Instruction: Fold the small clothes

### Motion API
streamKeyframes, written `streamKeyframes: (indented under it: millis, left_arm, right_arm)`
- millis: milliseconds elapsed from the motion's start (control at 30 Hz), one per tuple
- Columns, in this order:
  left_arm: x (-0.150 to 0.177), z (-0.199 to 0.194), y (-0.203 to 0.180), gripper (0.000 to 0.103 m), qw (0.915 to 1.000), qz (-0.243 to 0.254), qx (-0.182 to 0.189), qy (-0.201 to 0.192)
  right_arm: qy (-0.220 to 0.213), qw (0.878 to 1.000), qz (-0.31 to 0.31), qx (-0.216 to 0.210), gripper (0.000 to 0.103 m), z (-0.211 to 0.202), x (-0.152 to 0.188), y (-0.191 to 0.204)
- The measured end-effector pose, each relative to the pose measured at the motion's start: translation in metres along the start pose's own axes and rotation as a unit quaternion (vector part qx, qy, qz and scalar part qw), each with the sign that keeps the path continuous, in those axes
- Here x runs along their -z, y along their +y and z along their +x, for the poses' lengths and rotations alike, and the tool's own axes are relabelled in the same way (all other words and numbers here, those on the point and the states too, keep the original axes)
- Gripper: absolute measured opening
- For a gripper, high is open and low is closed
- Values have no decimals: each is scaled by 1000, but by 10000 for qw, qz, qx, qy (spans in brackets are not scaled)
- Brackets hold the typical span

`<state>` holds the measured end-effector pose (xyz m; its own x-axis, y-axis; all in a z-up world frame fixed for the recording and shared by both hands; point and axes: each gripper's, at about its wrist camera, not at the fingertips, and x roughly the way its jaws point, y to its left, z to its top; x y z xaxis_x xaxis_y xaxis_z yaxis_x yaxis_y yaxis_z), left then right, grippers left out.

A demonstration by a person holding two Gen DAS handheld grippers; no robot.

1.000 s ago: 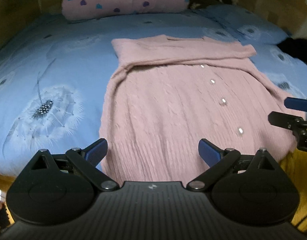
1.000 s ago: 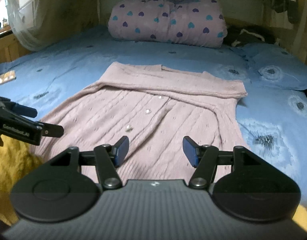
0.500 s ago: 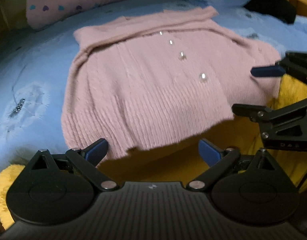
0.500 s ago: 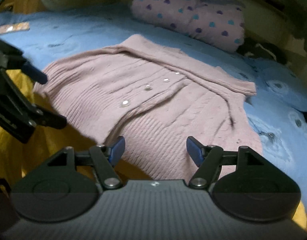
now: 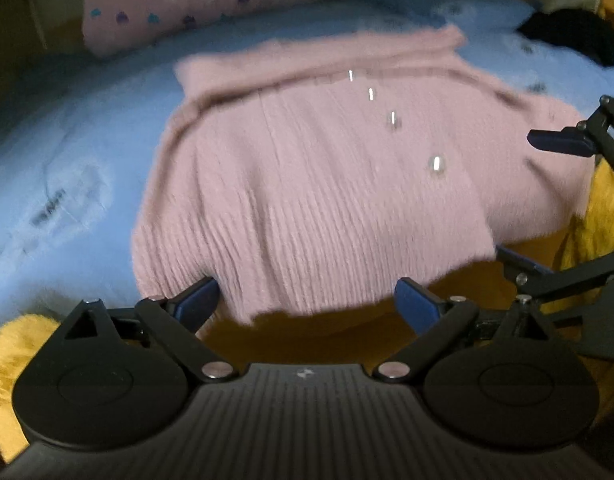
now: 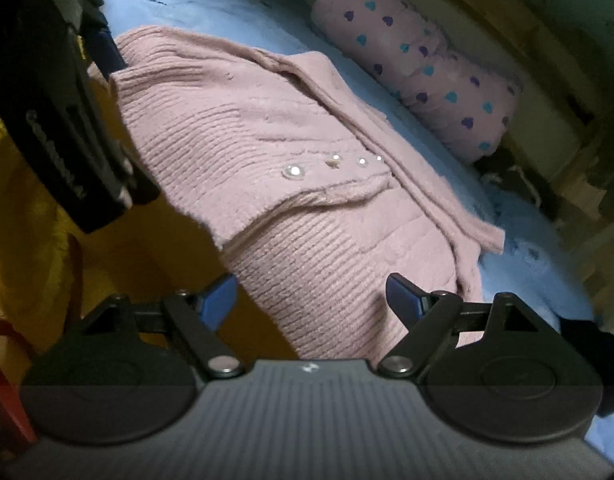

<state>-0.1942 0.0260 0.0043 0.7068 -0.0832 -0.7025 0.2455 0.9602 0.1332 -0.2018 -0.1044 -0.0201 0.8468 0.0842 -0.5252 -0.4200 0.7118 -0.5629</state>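
Both grippers dropped toward cardigan (image 5: 315, 184) hem at bed (image 5: 67, 152) edge. Right gripper (image 6: 311, 300) jaws just widened, empty; left gripper (image 5: 307, 300) wide, empty. Knit soft, floppy: grip ribbed hem corners.

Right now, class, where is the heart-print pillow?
In the left wrist view the heart-print pillow lies at the top left, at the far end of the blue bed sheet, beyond the pink cardigan.

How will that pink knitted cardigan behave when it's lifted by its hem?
The pink cardigan will probably flop and sag, since its hem already droops over the bed edge. The fuzzy ribbed knit looks grippy rather than slippery. Its pearl buttons may add slight weight along the front.
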Motion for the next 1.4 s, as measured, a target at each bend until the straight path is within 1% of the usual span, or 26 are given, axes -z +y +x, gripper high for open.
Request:
streamKeyframes:
  millis: [67, 100, 167, 267, 333, 367, 433, 500, 567, 633, 700, 767, 833, 900, 967, 1033, 1067, 1100, 1133, 1167, 1200, 1233, 1267, 1300, 1367, 1400]
  left_arm:
    - [-7, -9, 0, 98, 9992, 109, -234, -314]
    - [-10, -12, 0, 98, 9986, 141, -288, -419]
    - [-16, -17, 1, 98, 9978, 153, -230, -595]
    - [-20, -21, 1, 98, 9976, 190, -38, -663]
    - [-18, -20, -5, 98, 9971, 403, 20, -651]
    - [-16, -20, -8, 98, 9965, 539, -1, -646]
    - [-13, -21, -14, 98, 9939, 842, -190, -686]
    - [-9, -22, -12, 98, 9924, 936, -312, -737]
    - [-11, -22, -3, 98, 9936, 803, -367, -710]
    - [-15, -21, 10, 98, 9953, 545, -427, -681]
    - [-18, -17, 28, 98, 9965, 218, -520, -610]
    - [-21, -11, 46, 98, 9971, -90, -566, -495]
    - [-25, -1, 65, 98, 9972, -397, -545, -315]
    - [-27, 8, 80, 98, 9963, -738, -421, -140]
    - [-28, 17, 94, 98, 9931, -1160, -170, 41]
    - [-28, 18, 96, 98, 9922, -1243, -45, 34]
    - [-28, 19, 92, 95, 9930, -1179, 1, 40]
    - [-28, 19, 87, 84, 9943, -1069, 34, 39]
    - [-27, 20, 82, 77, 9956, -935, 52, 40]
    - [-27, 20, 77, 57, 9965, -816, 160, 52]
    - [-28, 19, 73, 44, 9965, -794, 270, 29]
    - [-30, 16, 70, 36, 9965, -774, 319, 9]
    - [-32, 15, 70, 24, 9962, -791, 366, -12]
    - [-36, 13, 71, 17, 9953, -874, 421, -49]
    - [-44, 10, 76, 15, 9925, -1087, 551, -140]
    - [-50, 9, 79, 15, 9918, -1141, 533, -197]
  right_arm:
    - [-148, 9996, -7, 240, 83, -4, -2, -3]
    - [-218, 9991, -28, 369, 83, -5, -3, -6]
    - [-337, 9985, 73, 424, 83, -8, -5, -15]
    - [-468, 9974, 278, 481, 83, -7, -8, -27]
    - [-510, 9960, 276, 677, 83, -3, -12, -32]
    - [-514, 9959, 248, 702, 83, 0, -13, -34]
    - [-481, 9963, 293, 656, 83, 5, -15, -40]
    - [-461, 9957, 489, 642, 83, 3, -15, -50]
    - [-425, 9937, 823, 631, 83, -3, -11, -63]
    - [-265, 9912, 1138, 623, 83, -3, -3, -79]
    - [-74, 9873, 1416, 717, 83, -1, 7, -94]
    - [134, 9815, 1718, 834, 83, 0, 18, -107]
    - [287, 9771, 1934, 835, 83, 2, 27, -117]
    - [400, 9750, 2074, 691, 83, 6, 33, -124]
    - [479, 9728, 2224, 443, 82, 11, 37, -127]
    - [552, 9680, 2449, 49, 83, 16, 38, -126]
    - [539, 9649, 2568, -67, 84, 18, 39, -125]
    - [521, 9650, 2570, -64, 83, 18, 38, -124]
    - [532, 9665, 2510, -66, 80, 19, 37, -122]
    - [507, 9671, 2489, -129, 67, 19, 37, -121]
    - [481, 9658, 2537, -239, 48, 18, 35, -120]
    - [480, 9639, 2599, -329, 35, 19, 34, -122]
    - [473, 9623, 2645, -411, 17, 20, 33, -125]
    - [459, 9606, 2702, -461, 16, 20, 32, -128]
    - [347, 9565, 2842, -552, 15, 20, 27, -136]
    - [253, 9551, 2892, -582, 14, 19, 24, -140]
